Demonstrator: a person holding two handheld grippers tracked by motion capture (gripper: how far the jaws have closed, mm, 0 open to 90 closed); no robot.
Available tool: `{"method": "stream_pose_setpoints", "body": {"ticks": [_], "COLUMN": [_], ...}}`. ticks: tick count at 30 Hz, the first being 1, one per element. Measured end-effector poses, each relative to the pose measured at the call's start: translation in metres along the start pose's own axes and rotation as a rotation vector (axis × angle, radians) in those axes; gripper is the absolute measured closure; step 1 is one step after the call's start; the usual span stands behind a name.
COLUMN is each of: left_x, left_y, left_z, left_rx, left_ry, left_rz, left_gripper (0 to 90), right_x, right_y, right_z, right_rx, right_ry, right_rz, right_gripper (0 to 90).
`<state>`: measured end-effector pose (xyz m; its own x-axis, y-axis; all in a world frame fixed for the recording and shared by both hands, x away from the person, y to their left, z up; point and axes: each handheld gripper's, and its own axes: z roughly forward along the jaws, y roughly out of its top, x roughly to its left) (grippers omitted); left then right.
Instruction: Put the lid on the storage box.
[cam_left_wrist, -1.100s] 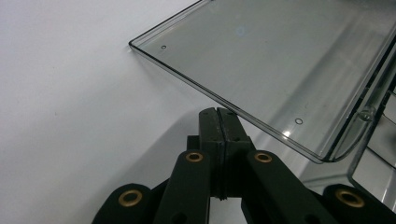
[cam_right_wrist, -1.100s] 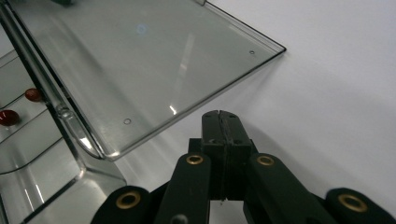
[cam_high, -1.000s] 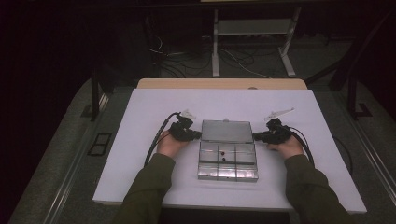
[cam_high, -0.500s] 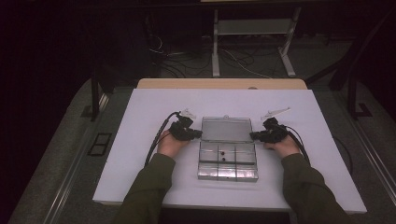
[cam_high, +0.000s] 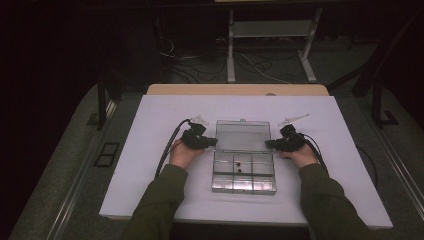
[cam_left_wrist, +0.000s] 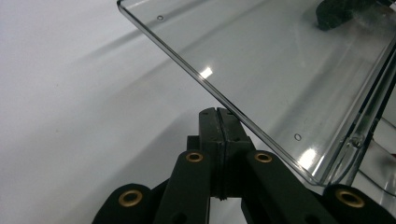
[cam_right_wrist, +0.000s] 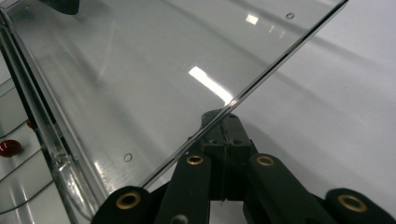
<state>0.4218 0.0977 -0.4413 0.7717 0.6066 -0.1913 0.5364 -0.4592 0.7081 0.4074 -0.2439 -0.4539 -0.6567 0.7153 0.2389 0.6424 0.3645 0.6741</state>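
Two forearms enter from the bottom of the high view, both in dark olive-green long sleeves (cam_high: 160, 200) that end at the wrists. Each hand carries a black gripper: the left gripper (cam_high: 212, 142) at centre left, the right gripper (cam_high: 270, 144) at centre right. Each bears a pale grey three-cornered plate (cam_high: 200, 120) on top and trails a black cable (cam_high: 167, 150) that loops back beside the sleeve. In the gripper views the jaws are matte black, with angled link arms set with brass-coloured rivets (cam_left_wrist: 194, 157) and small dark screw holes.
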Motion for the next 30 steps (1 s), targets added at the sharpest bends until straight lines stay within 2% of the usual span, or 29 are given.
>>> {"method": "stream_pose_setpoints", "body": {"ticks": [6,12,30], "left_x": [0.001,0.0,-0.003], "left_y": [0.0,0.002,0.008], "left_z": [-0.001,-0.002,-0.012], "left_rx": [-0.012,-0.043,-0.117], "left_ry": [-0.005,-0.008,-0.003], "left_rz": [-0.004,-0.019,-0.016], "left_gripper": [88.9,88.9,88.9], "right_x": [-0.001,0.0,0.004], "right_y": [0.001,0.002,0.01], "right_z": [0.001,-0.002,-0.014], "right_rx": [-0.003,-0.036,-0.118], "right_ry": [0.008,0.004,-0.013], "right_rz": [0.006,0.01,-0.003], "right_gripper": [88.9,89.0,89.0]}}
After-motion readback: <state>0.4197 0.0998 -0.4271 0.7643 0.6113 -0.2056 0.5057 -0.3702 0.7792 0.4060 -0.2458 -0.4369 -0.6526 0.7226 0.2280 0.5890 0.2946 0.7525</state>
